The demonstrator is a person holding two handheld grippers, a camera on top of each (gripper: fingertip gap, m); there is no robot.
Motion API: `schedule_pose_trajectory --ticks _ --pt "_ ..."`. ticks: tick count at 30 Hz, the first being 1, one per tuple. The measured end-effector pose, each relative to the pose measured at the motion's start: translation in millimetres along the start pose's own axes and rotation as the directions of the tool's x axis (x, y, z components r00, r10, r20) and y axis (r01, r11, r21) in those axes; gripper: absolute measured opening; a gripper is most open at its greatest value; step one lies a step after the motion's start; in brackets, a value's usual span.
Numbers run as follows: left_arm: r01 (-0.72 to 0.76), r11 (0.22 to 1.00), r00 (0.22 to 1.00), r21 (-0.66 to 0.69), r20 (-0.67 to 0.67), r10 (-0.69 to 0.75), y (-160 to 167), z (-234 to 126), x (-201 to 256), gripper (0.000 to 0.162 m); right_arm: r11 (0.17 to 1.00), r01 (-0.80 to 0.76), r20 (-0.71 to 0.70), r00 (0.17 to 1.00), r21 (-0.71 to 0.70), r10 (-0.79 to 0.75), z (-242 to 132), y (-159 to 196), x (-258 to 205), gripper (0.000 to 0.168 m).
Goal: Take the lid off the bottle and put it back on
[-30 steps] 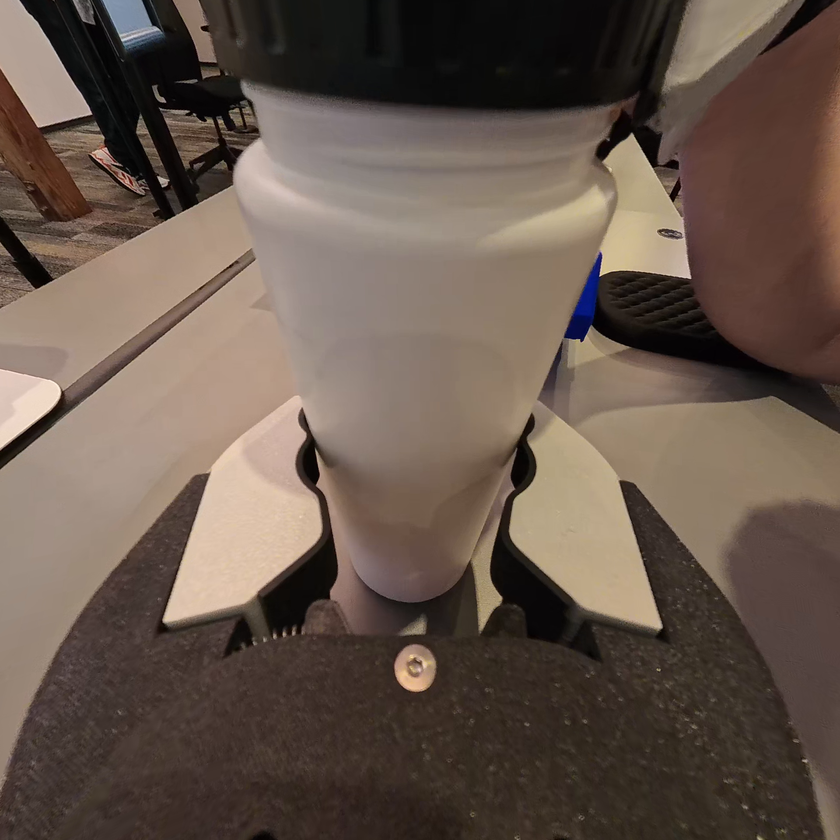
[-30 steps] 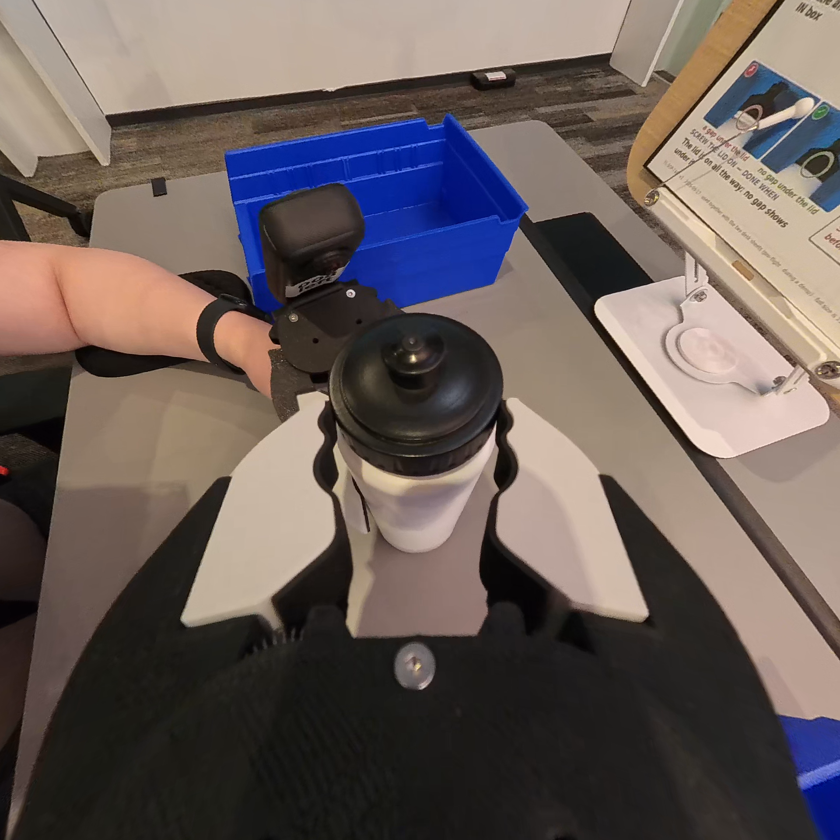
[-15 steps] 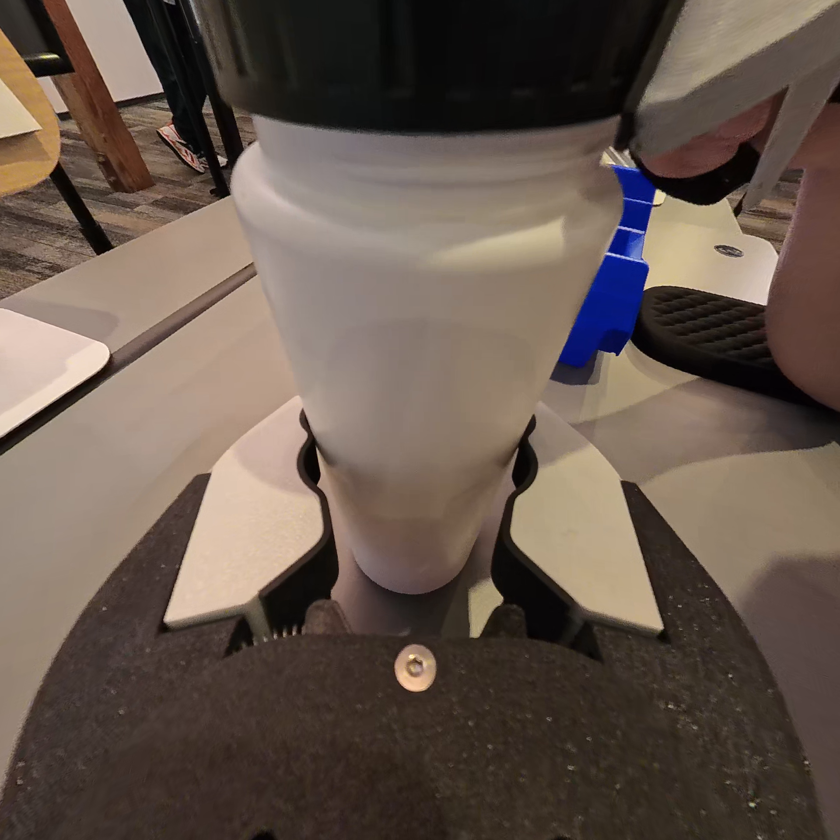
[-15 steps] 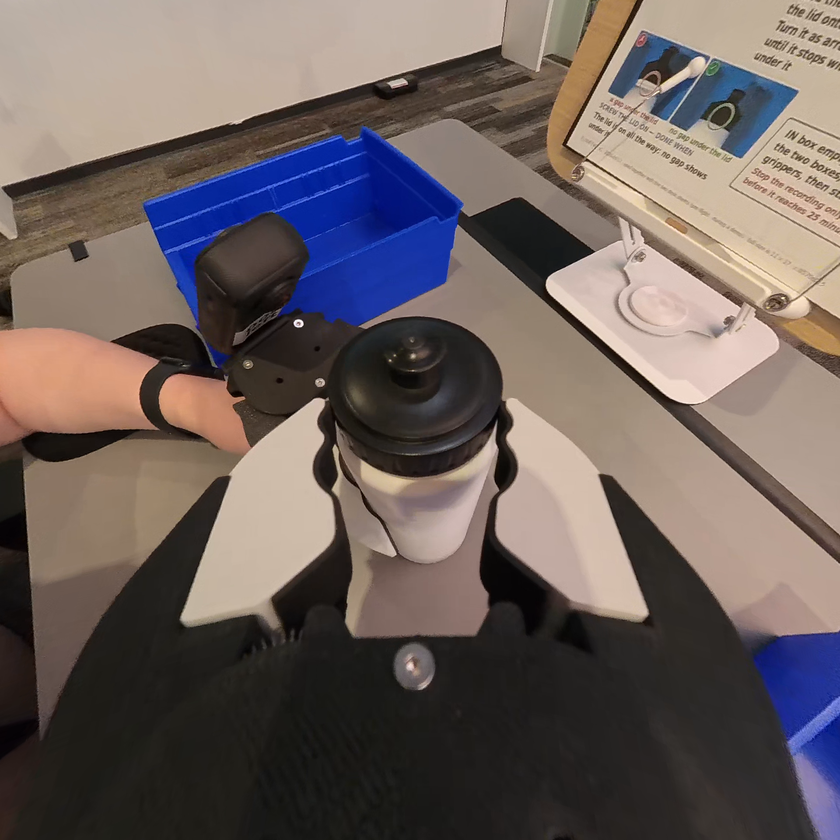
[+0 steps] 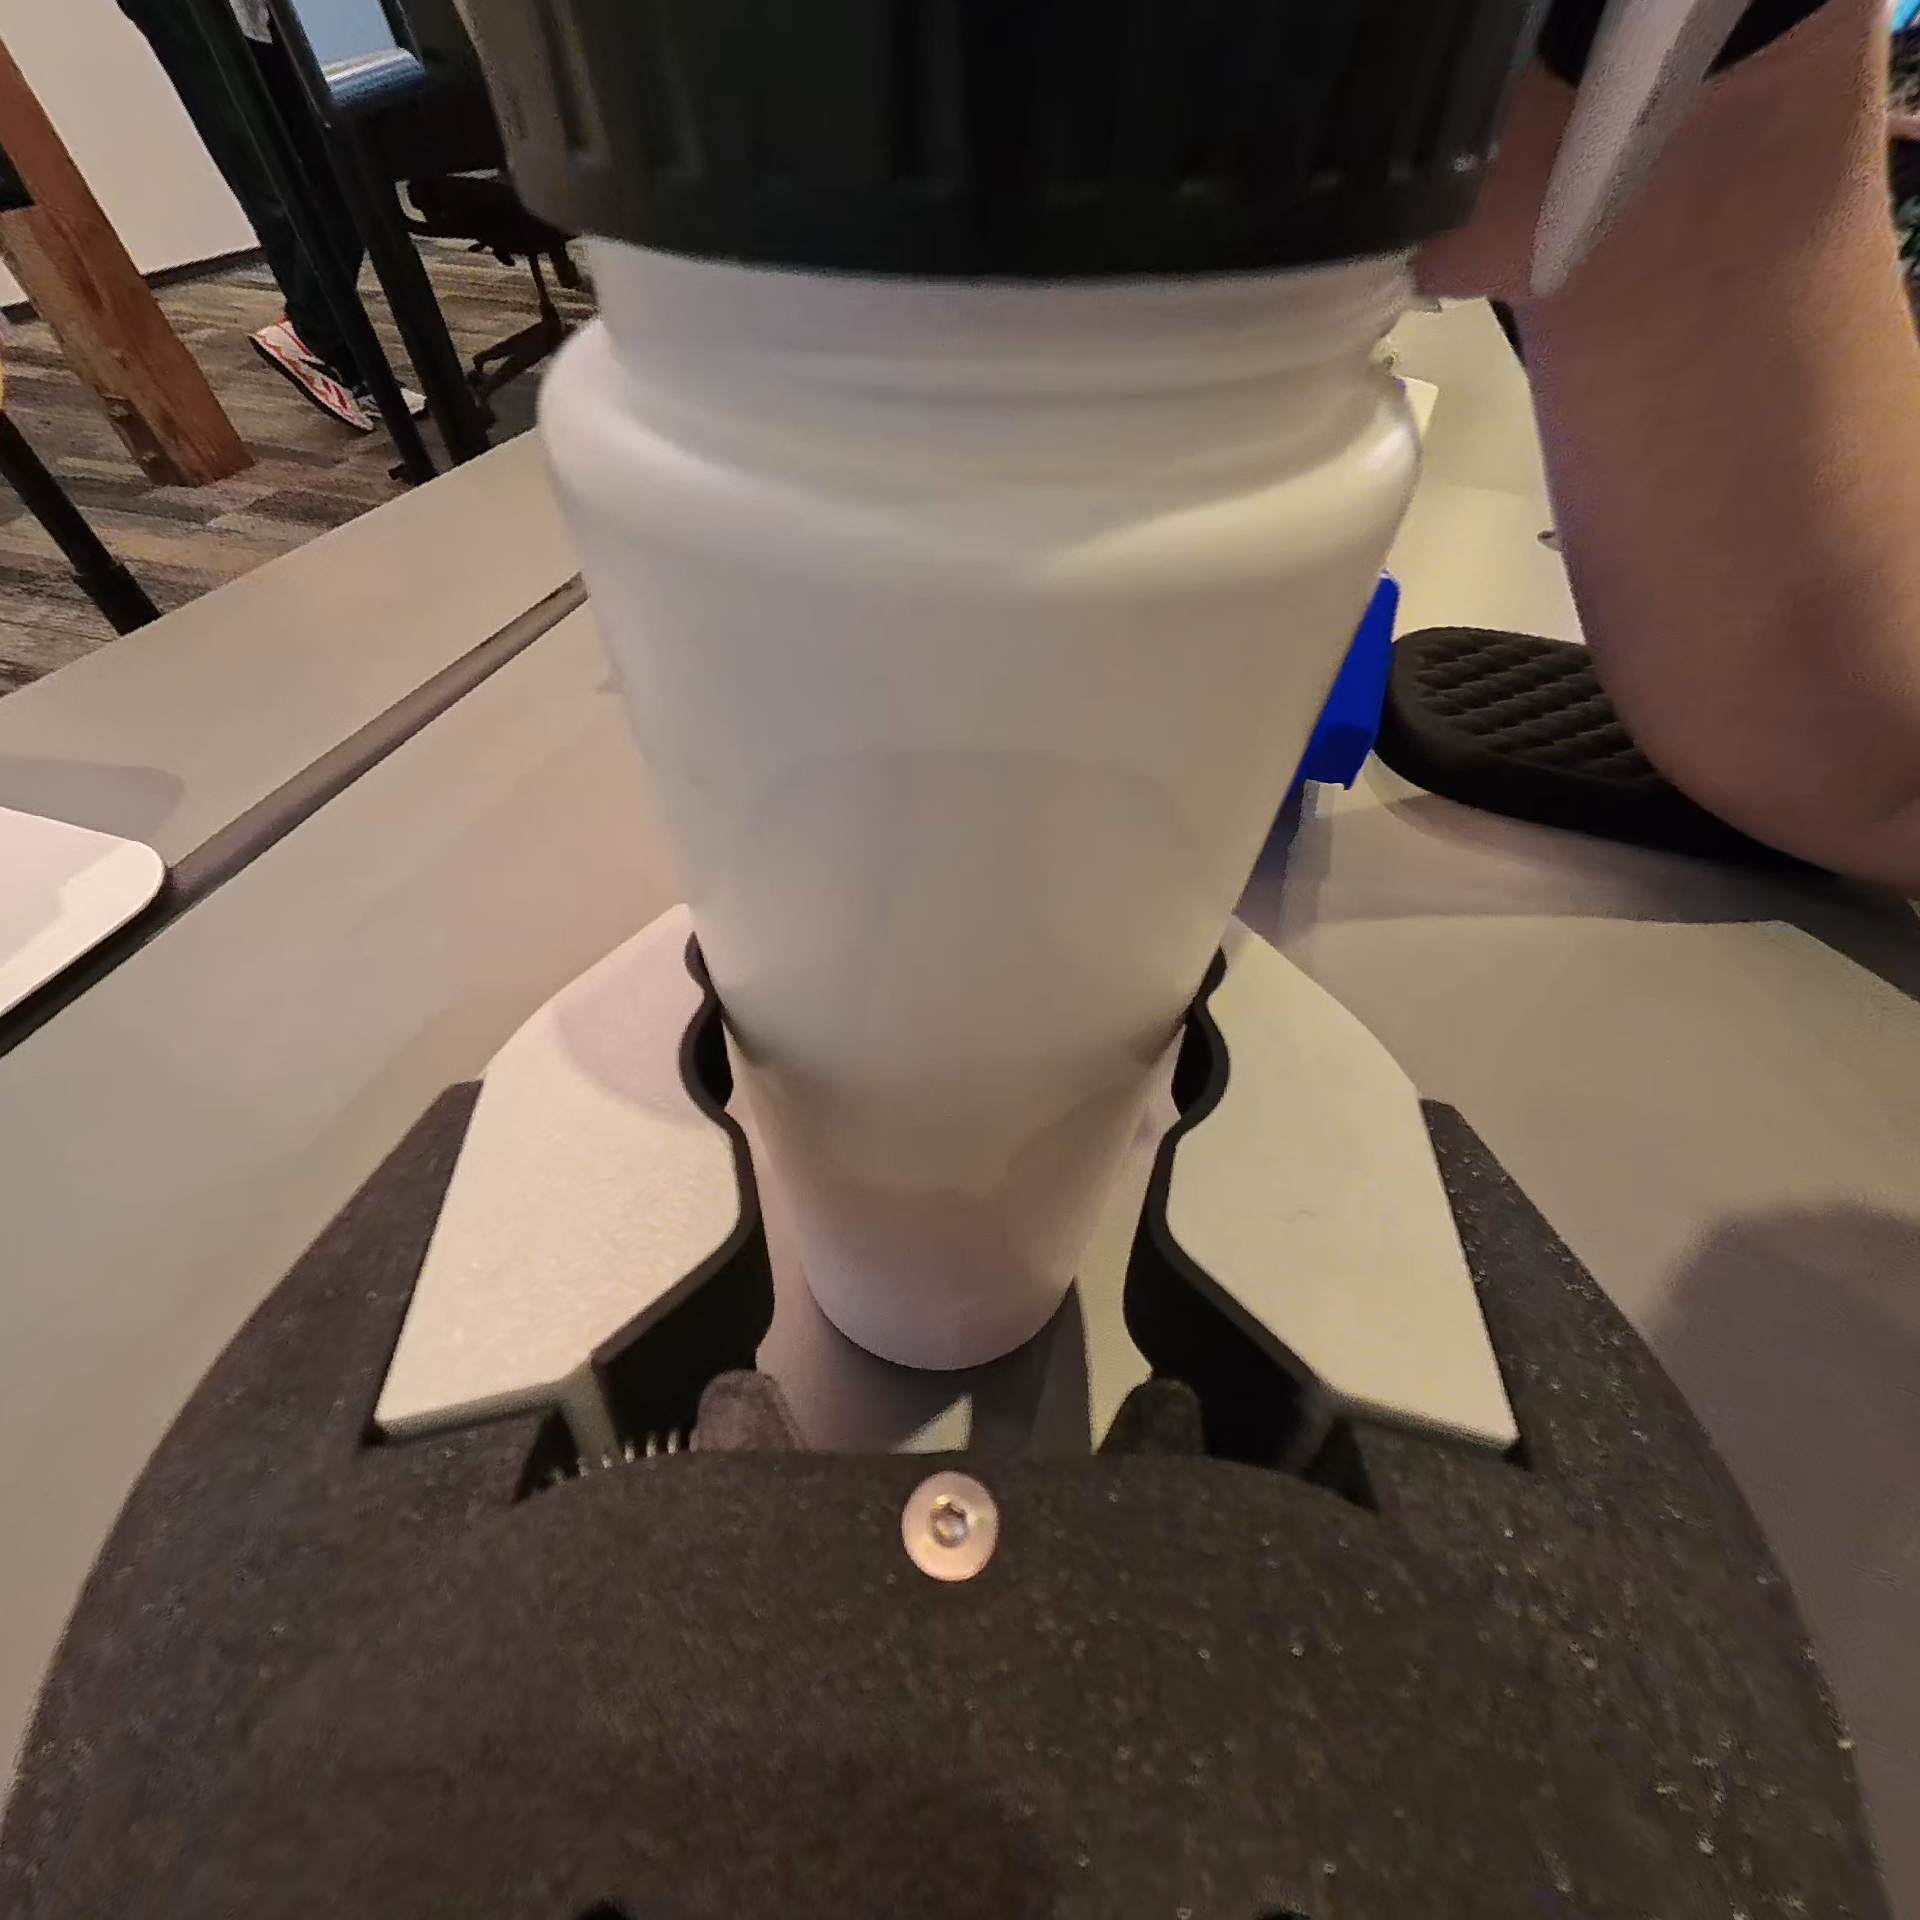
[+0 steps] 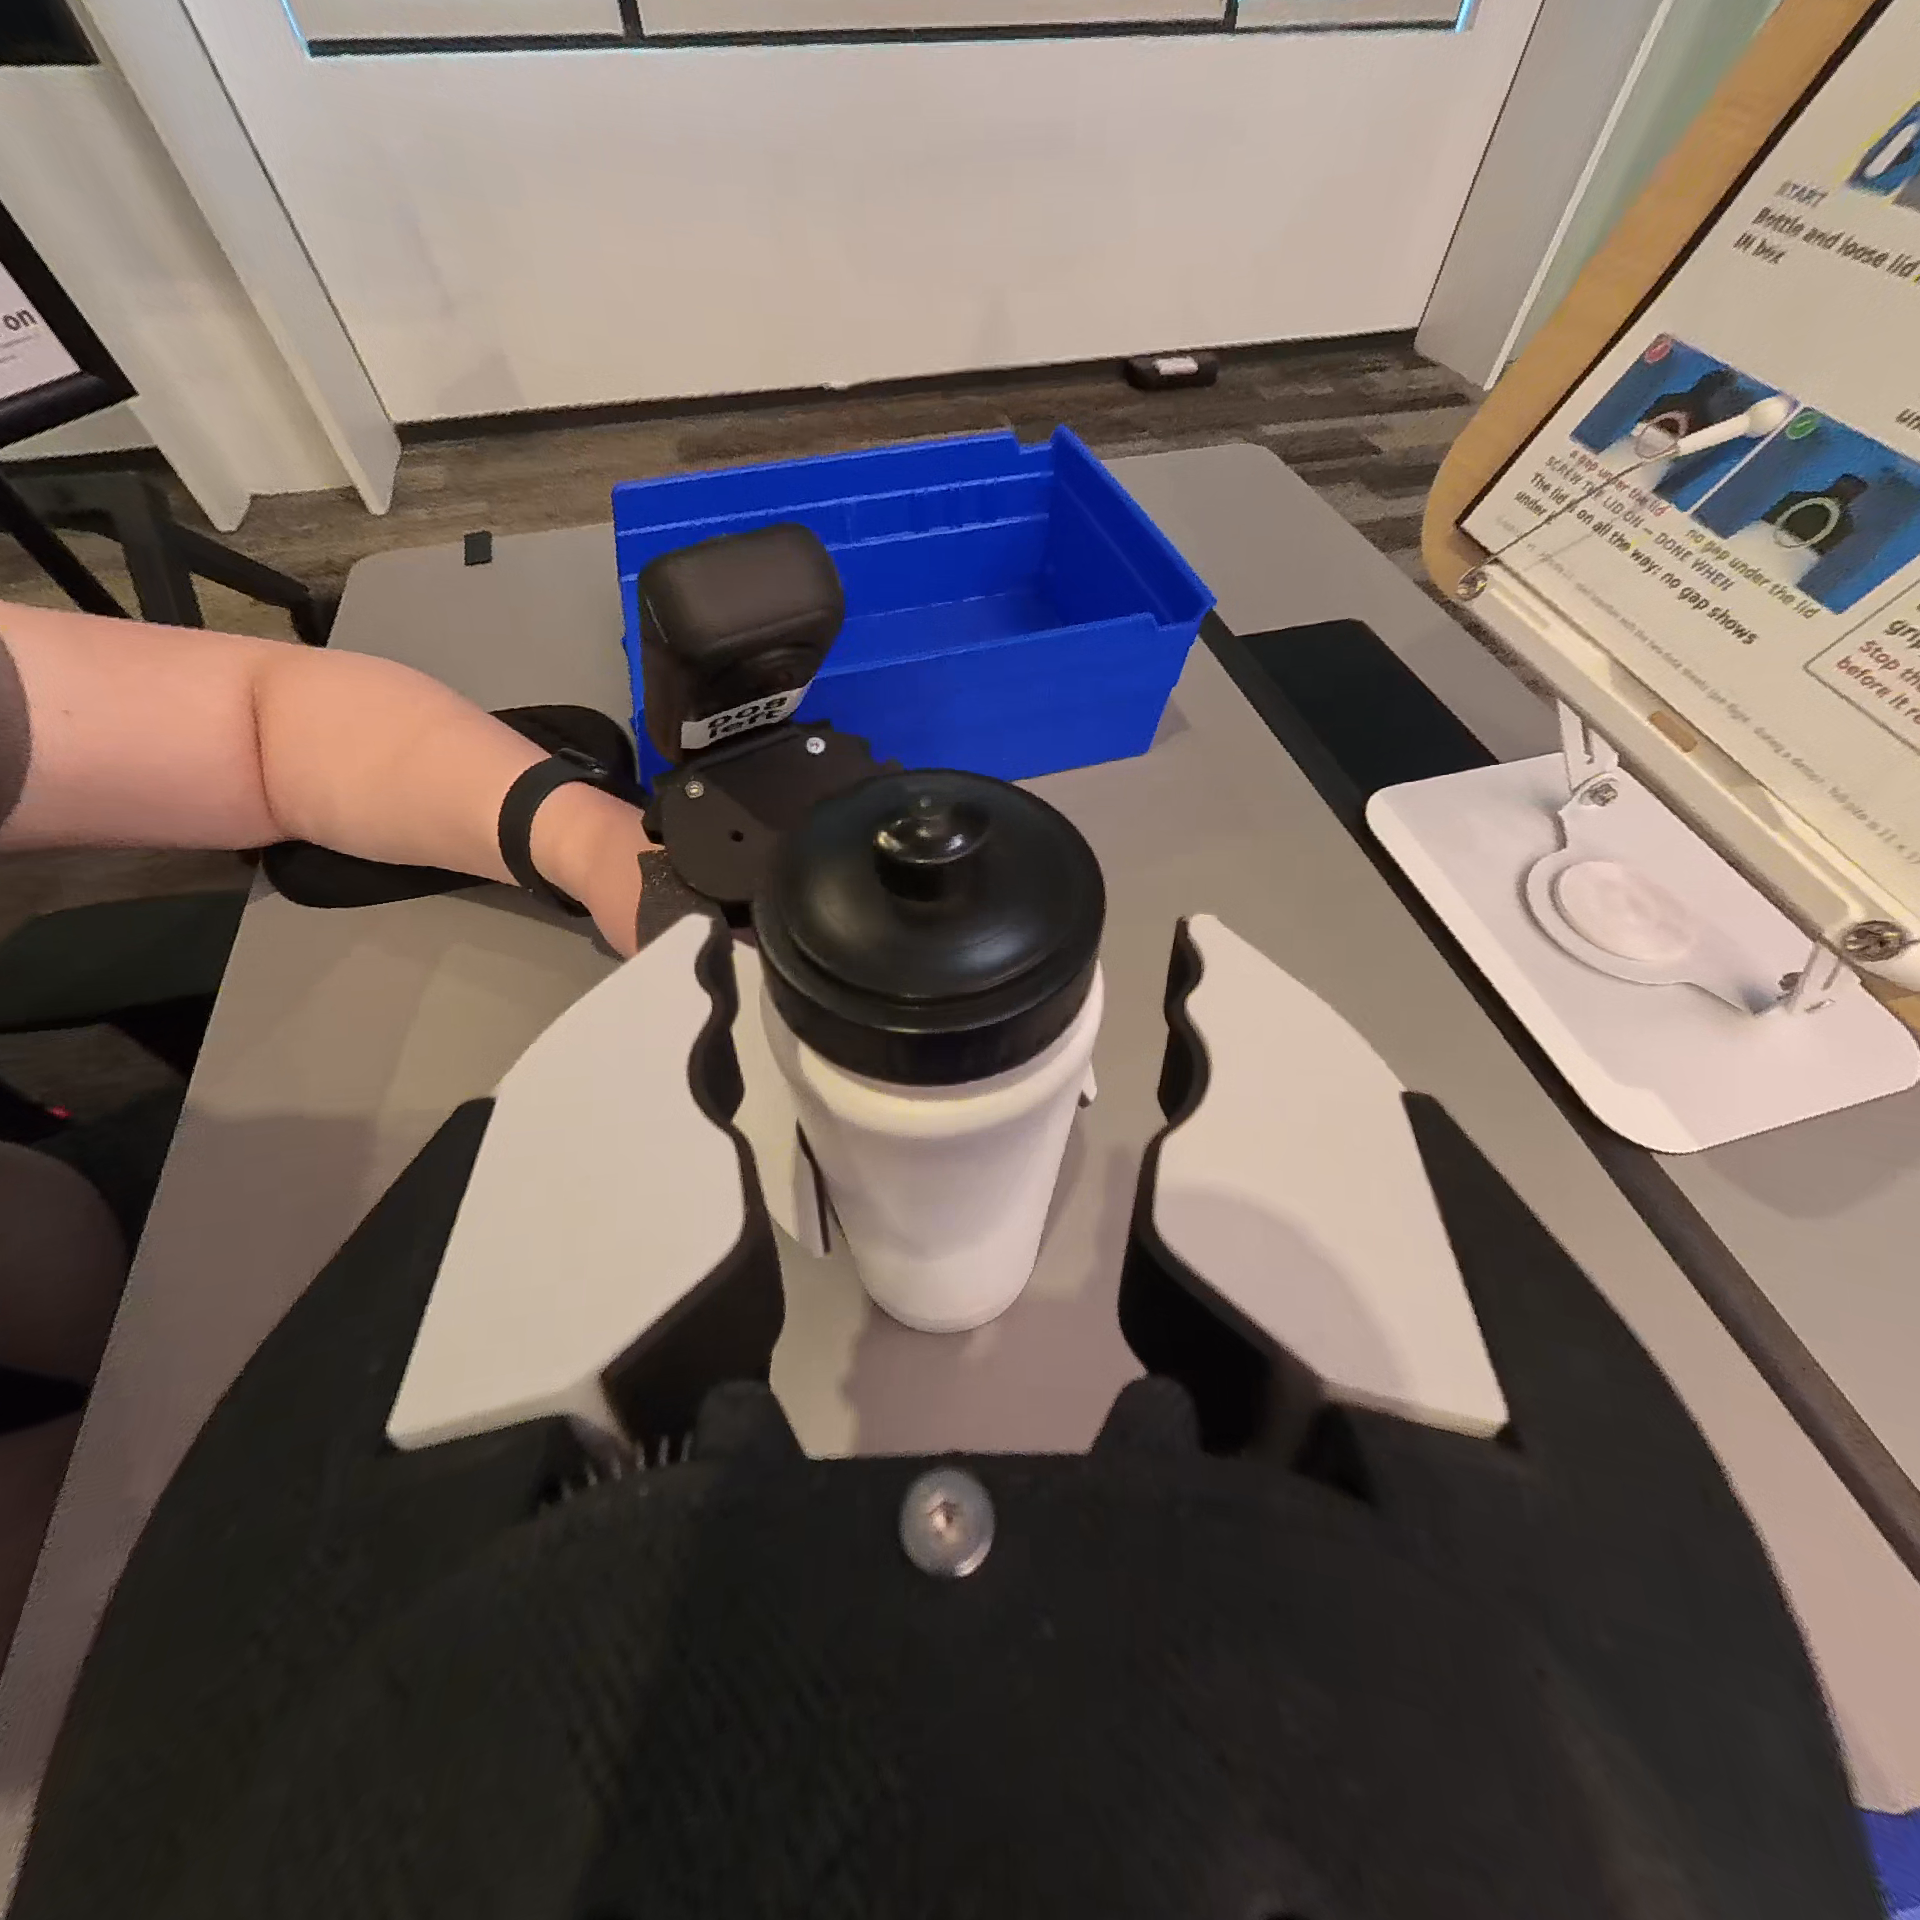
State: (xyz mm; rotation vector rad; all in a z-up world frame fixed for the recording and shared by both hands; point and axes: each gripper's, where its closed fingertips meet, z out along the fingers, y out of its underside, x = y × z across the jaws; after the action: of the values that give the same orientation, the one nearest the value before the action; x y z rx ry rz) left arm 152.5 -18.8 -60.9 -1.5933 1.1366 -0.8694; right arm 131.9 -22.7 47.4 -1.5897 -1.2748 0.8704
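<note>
So the white bottle (image 6: pixel 935 1174) is standing upright on the grey worktop (image 6: pixel 1195 831), black lid (image 6: pixel 930 935) sitting on its neck. In the left wrist view a strip of bare thread is showing under the lid (image 5: pixel 987 135), so it's not looking fully seated.

The left tongs (image 5: pixel 951 1049) are clamping the bottle's (image 5: pixel 966 831) lower body, both fingers pressing against its sides. The right tongs (image 6: pixel 940 997) are spread wide around the lid; there's clear daylight on the right side, and the left finger is sitting close to the lid, though I can't tell whether it's touching.

Room-wise: the blue bin (image 6: pixel 914 644) is sitting behind the bottle toward the far edge of the worktop, with a bare grey stretch between them. The person's left arm (image 6: pixel 312 758) is coming in from the left, resting on a black pad (image 6: pixel 343 873). Off to the right there's a seam in the worktop, and past it a white stand base (image 6: pixel 1621 935) holding a tilted instruction board (image 6: pixel 1714 416). The worktop right beside the bottle is looking open on the near and right sides.
</note>
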Motion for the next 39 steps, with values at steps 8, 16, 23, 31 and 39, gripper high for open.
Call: schedule_pose_trajectory --ticks 8,16,23,31,39 --pt "0.003 1.000 1.000 0.000 0.000 -0.003 -0.4 0.3 0.5 0.085 0.999 -0.011 0.007 1.000 -0.044 0.012 5.7 5.5 -4.1 0.067" --pt "0.018 1.000 1.000 -0.002 0.022 -0.018 -0.8 -0.6 -0.8 0.085 0.992 -0.073 -0.110 0.992 -0.100 0.062 6.6 5.9 -3.0 0.067" --pt "0.037 0.999 0.998 -0.002 0.047 -0.037 -0.9 -1.2 -3.2 0.085 0.982 -0.161 -0.227 0.965 -0.104 0.134 8.0 6.3 -1.5 0.066" --pt "0.016 1.000 0.999 -0.006 0.040 -0.016 -0.8 -1.9 -0.2 0.085 0.988 -0.079 -0.207 0.977 -0.130 0.051 3.6 3.7 -5.3 0.075" --pt "-0.013 1.000 0.998 0.004 -0.058 0.014 -0.1 2.1 16.0 0.085 0.986 0.150 0.036 0.988 -0.073 -0.148 -6.7 8.4 -14.6 0.084"
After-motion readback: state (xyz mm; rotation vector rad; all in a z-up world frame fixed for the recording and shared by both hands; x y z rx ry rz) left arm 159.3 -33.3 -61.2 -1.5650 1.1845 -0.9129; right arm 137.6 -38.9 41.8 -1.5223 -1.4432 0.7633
